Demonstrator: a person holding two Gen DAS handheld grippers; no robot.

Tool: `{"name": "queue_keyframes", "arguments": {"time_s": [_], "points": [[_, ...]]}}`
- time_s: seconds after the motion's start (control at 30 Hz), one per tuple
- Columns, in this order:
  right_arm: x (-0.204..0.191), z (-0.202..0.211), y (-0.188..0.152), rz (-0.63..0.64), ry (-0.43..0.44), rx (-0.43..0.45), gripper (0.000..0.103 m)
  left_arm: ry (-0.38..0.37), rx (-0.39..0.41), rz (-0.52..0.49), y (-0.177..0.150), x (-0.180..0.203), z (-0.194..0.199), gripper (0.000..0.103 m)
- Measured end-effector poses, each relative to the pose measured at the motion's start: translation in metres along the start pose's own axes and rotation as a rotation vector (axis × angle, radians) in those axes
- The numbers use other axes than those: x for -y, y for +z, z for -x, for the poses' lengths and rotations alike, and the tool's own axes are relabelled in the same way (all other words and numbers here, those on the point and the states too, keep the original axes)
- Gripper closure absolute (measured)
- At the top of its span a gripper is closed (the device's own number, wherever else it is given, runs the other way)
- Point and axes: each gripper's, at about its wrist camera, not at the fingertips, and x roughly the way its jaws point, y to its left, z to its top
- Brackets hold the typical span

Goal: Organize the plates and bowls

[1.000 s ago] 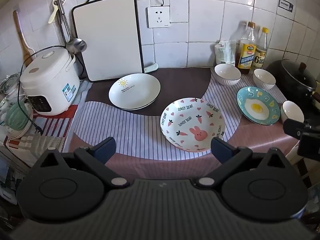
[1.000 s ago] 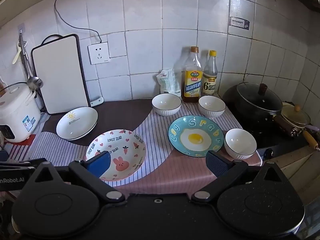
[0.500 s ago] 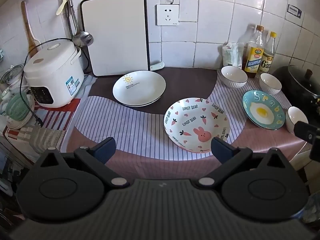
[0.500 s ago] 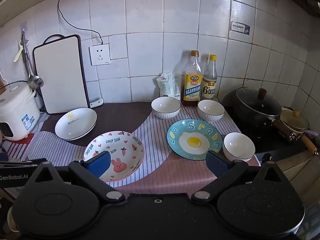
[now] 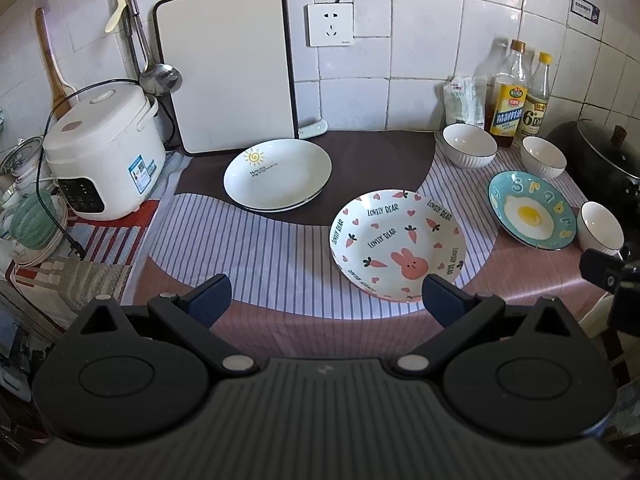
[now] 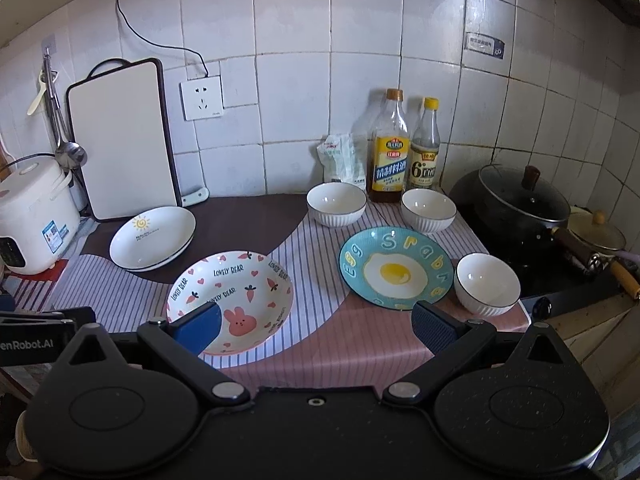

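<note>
A white sun-print plate lies on another white plate at the back left of the counter. A pink rabbit plate lies in the middle. A blue egg plate lies to its right. Three white bowls stand around it: back, back right, front right. My left gripper is open and empty, held before the counter's front edge. My right gripper is open and empty, also short of the counter.
A white rice cooker stands at the left, a cutting board leans on the wall. Two bottles and a packet stand at the back. A black lidded pot and a small pan sit on the stove at the right.
Both grippers have drawn back a little from the counter and stayed open. The left view has shifted so the dishes sit further right. Nothing on the counter has moved.
</note>
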Motion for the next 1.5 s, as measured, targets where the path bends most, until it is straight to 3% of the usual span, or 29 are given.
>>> {"name": "queue_keyframes", "arguments": {"time_s": [0.33, 0.77, 1.03, 1.5], "points": [[0.007, -0.007, -0.008, -0.031, -0.028, -0.011, 0.000, -0.024, -0.023, 0.002, -0.002, 0.003, -0.005, 0.000], [0.009, -0.003, -0.013, 0.011, -0.050, 0.013, 0.000, -0.038, 0.017, -0.013, -0.005, 0.006, 0.000, 0.000], [0.011, 0.003, -0.012, 0.016, -0.085, 0.055, 0.000, -0.033, 0.026, -0.009, -0.008, 0.005, 0.002, 0.000], [0.009, 0.003, -0.016, 0.028, -0.088, 0.039, 0.000, 0.017, 0.055, -0.017, -0.007, -0.003, -0.003, 0.000]]}}
